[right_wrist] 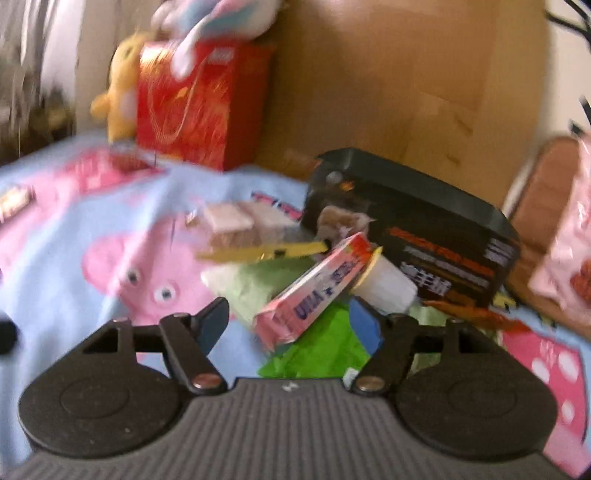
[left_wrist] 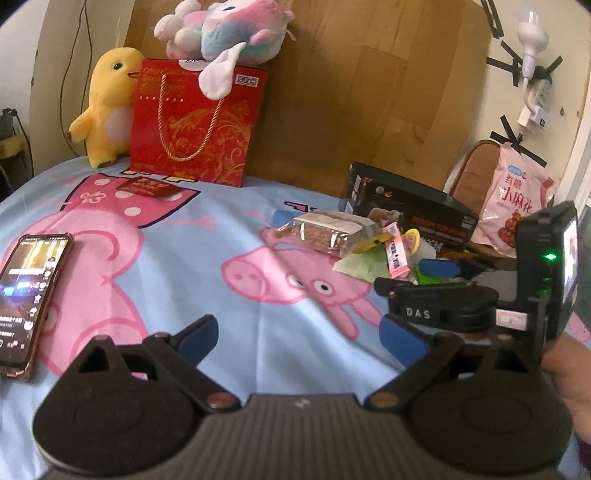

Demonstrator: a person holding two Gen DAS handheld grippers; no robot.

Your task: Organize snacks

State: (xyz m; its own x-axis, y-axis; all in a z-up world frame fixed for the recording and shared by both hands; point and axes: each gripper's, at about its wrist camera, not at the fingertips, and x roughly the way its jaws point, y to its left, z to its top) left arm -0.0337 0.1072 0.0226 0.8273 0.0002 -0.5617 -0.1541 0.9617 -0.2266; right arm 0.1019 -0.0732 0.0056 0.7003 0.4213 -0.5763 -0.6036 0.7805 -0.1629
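A heap of snacks lies on the Peppa Pig bedsheet (left_wrist: pixel 177 258): a clear pack of wafer bars (left_wrist: pixel 328 232), a pink UHA candy box (left_wrist: pixel 396 254) (right_wrist: pixel 314 291), green wrappers (right_wrist: pixel 325 347), a white jelly cup (right_wrist: pixel 388 284). My left gripper (left_wrist: pixel 299 336) is open and empty over the sheet, left of the heap. My right gripper (right_wrist: pixel 291 325) is open, its jaws either side of the pink candy box's near end; the view is blurred. The right gripper's body (left_wrist: pixel 443 302) also shows in the left wrist view beside the heap.
A black box (left_wrist: pixel 410 206) stands behind the heap and a pink snack bag (left_wrist: pixel 517 203) on a chair at right. A red gift bag (left_wrist: pixel 195 122), a yellow plush (left_wrist: pixel 107 107) and a pink plush (left_wrist: pixel 225 29) stand at the back. A phone (left_wrist: pixel 29 295) lies at left.
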